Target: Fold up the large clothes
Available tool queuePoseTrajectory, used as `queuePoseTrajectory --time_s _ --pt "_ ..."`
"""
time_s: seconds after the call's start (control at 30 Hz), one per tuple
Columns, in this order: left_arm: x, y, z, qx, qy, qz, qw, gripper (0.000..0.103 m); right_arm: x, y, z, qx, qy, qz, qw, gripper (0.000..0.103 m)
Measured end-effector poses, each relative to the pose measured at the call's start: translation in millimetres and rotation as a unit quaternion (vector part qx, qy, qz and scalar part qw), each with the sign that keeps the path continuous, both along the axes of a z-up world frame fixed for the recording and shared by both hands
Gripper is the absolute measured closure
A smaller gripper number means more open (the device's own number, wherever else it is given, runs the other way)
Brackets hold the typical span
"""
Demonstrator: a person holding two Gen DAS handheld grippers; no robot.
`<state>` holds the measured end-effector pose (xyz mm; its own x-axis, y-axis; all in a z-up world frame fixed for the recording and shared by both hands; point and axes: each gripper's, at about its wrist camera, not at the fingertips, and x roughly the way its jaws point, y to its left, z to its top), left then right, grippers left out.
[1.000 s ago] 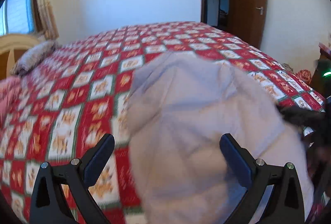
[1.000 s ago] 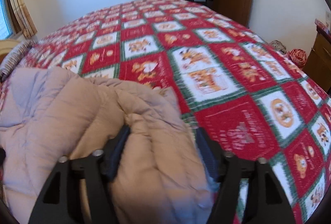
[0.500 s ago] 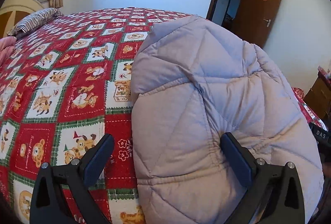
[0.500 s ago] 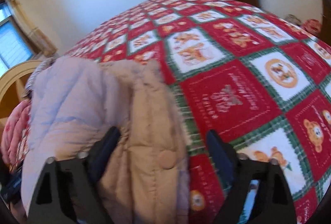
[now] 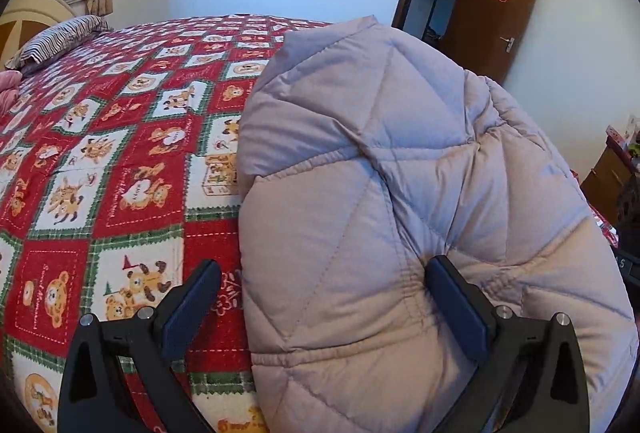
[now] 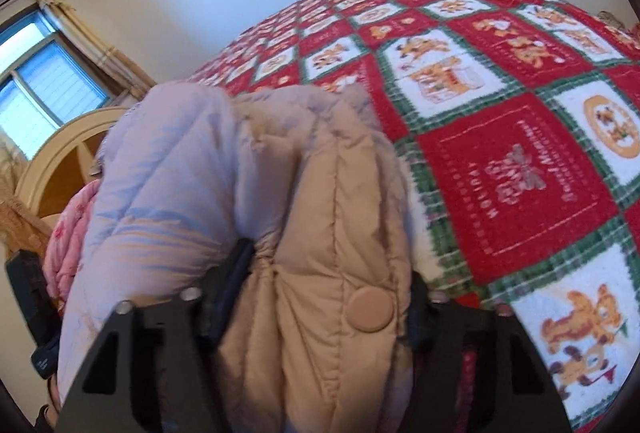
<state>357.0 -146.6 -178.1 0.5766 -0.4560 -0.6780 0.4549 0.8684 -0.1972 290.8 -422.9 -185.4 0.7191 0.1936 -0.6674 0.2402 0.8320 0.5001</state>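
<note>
Raised higher, quilted coat [image 5: 400,193] hides bedspread [image 5: 120,161] from left claw [image 5: 324,305].

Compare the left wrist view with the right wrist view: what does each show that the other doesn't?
Only the left wrist view shows the brown door with its red decoration and the striped pillow.

Only the right wrist view shows the jacket's tan lining with a round snap button, the window and a pink quilted item.

Both show the quilted jacket on the red patchwork bedspread.
</note>
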Motion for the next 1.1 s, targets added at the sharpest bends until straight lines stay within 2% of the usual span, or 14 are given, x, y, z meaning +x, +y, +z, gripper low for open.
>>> queuePoseTrajectory --time_s 0.1,0.17,0.2,0.23,0.27,0.3,0.4,0.6,0.83,1.1 --pt "3 2 -3 -0.023 0.014 -0.011 0.9996 0.001 -3 0 -3 0.008 -0.009 0.0 1.0 0.046" --pt "6 1 -6 -0.037 0.029 -0.023 0.9986 0.002 -3 -3 -6 0.027 -0.015 -0.004 1.0 0.042" --pt "7 0 -7 -0.048 0.036 -0.035 0.9976 0.016 -2 -3 -7 0.03 -0.015 -0.004 0.999 0.042" --pt "6 -1 -5 -0.061 0.038 -0.052 0.9961 0.023 -2 -1 -6 0.029 -0.014 -0.001 0.999 0.05" --pt "0 -4 0 -0.051 0.024 -0.058 0.9968 0.032 -1 -1 -6 0.041 -0.016 0.008 0.999 0.065" --pt "-7 -8 6 -0.036 0.008 -0.061 0.9974 0.04 -1 0 -8 0.08 -0.024 0.019 0.996 0.069" --pt "-19 -7 23 -0.027 -0.014 -0.065 0.9974 0.057 -6 9 0 0.072 -0.034 0.02 0.997 0.079" --pt "-46 13 58 -0.017 -0.06 -0.059 0.9963 0.065 -21 26 24 0.065 -0.063 0.024 0.996 0.082" --pt "-68 49 91 0.003 -0.104 -0.039 0.9938 0.067 -13 70 51 0.041 -0.085 0.05 0.994 0.083" --pt "-58 102 90 0.0 -0.099 -0.002 0.9951 0.068 15 124 58 0.017 -0.083 0.094 0.992 0.083"
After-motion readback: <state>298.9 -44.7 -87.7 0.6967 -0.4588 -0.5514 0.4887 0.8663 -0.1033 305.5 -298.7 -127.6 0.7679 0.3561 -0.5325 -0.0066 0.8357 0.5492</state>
